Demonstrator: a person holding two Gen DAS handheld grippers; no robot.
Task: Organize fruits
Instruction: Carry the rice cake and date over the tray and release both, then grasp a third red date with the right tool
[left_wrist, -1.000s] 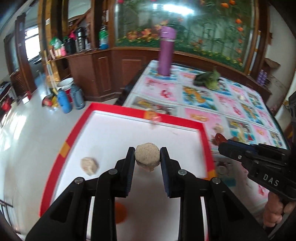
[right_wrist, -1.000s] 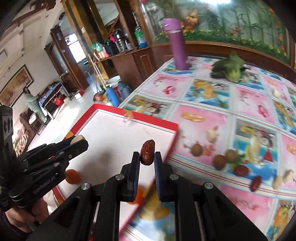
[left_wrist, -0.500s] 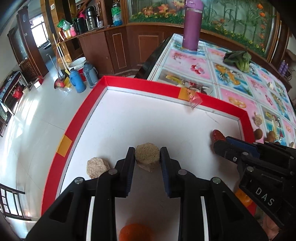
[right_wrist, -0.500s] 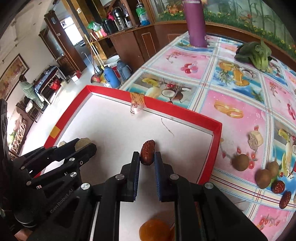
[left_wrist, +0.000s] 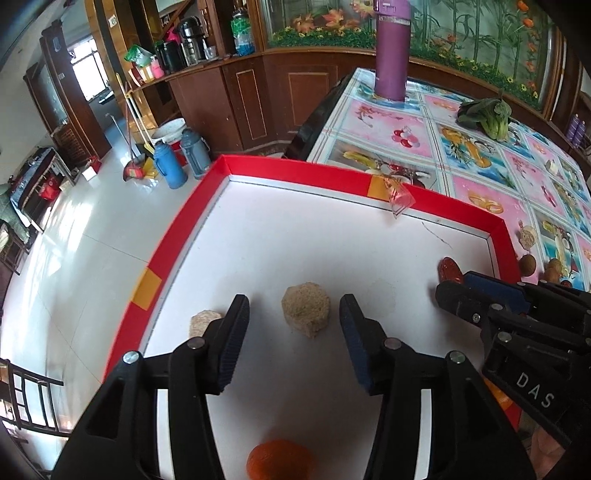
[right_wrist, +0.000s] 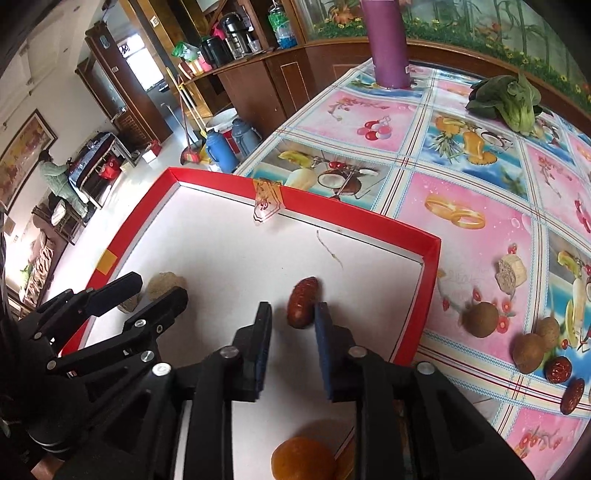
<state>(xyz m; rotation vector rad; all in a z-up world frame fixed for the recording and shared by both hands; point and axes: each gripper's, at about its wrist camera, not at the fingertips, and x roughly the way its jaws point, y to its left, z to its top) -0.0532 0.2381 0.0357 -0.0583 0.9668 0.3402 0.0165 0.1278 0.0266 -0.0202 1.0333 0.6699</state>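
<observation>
Left wrist view: my left gripper (left_wrist: 294, 325) stood wide apart, the tan round piece (left_wrist: 305, 308) resting free between the jaws on the red-rimmed tray (left_wrist: 162, 260), beside a smaller tan piece (left_wrist: 204, 322), like with like.

Right wrist view: my right gripper (right_wrist: 291, 325) was parted, the red date (right_wrist: 302, 302) lying on the tray, touching one pad, no longer clamped; more fruit waited on the tablecloth (right_wrist: 476, 192).

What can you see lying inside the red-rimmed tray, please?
Inside the red-rimmed tray: a beige round cake, a smaller beige piece partly hidden by the left tongs, a red date and an orange fruit.
</observation>
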